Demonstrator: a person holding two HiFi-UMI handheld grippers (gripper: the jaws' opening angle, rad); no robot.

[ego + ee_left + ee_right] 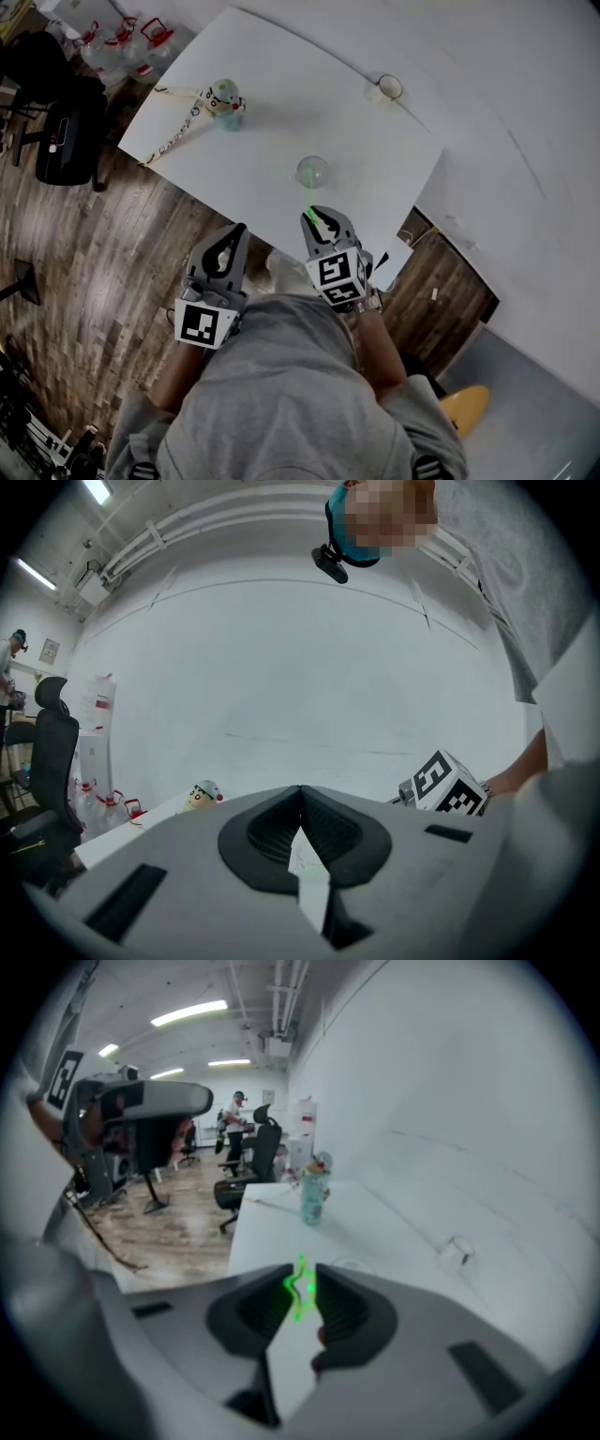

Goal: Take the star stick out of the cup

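A white table point(281, 75) stood on a wood-plank floor point(84, 244), white walls close by and one black office chair point(66, 131) off its corner. The star stick point(308, 199) was thin and glowing green. It leaned out of the one clear cup point(312, 172) near the table's front edge. The right gripper point(317, 217) had its star end pinched between narrowed jaws. The left gripper point(236, 230) hung beside it, jaws together on nothing. I counted one small white cup point(388, 88), one cartoon-headed bottle point(225, 101) and three water jugs point(122, 42).
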